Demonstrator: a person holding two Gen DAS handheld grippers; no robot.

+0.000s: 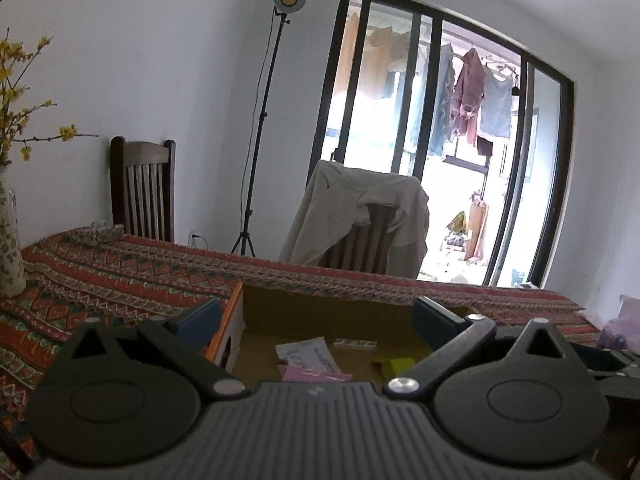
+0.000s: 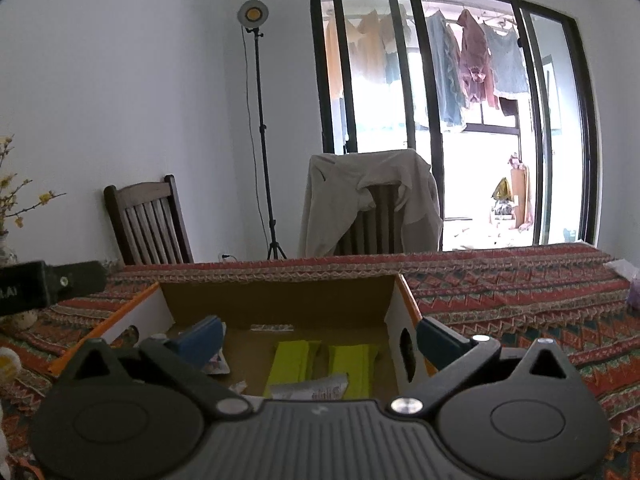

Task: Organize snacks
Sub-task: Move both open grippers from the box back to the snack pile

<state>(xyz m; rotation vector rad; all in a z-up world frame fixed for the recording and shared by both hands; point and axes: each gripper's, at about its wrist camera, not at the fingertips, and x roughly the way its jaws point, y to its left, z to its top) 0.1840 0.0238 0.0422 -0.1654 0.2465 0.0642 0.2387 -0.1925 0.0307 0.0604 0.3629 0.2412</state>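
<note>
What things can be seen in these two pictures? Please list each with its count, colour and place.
cardboard box: one, brown inside, white and orange outside, open on the table
yellow-green packets: two, in the box
pink packet: one, in the box
white wrappers: at least two, in the box
tablecloth: one, red patterned, over the table
chairs: two, dark wood, behind the table
jacket: one, beige, over the right chair
lamp stand: one, black, by the wall
vase: one, floral, yellow flowers, table's left end
left gripper: black, blue pads, open, over the box
right gripper: same, open, over the box
</note>
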